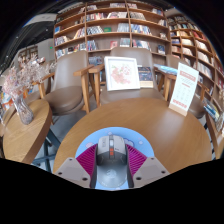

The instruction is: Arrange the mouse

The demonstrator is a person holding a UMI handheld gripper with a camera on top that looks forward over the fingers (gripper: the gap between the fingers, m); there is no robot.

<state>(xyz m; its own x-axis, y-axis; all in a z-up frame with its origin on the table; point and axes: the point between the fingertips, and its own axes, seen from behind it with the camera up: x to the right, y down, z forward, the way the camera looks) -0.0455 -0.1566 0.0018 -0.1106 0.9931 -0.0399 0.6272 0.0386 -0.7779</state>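
A grey mouse (111, 156) with a red stripe by its wheel sits between my gripper's (111, 163) two fingers. Both pink pads (87, 160) press on its sides, so the gripper is shut on it. Behind and under the mouse shows a round light-blue mat (90, 138) near the front edge of a round wooden table (150, 120). I cannot tell whether the mouse rests on the mat or hangs just above it.
A white standing sign (185, 88) is at the table's far right. A framed picture (122, 72) stands on a further table beside wooden chairs (68, 82). A vase of flowers (20, 100) sits on a table at left. Bookshelves (110, 25) line the back.
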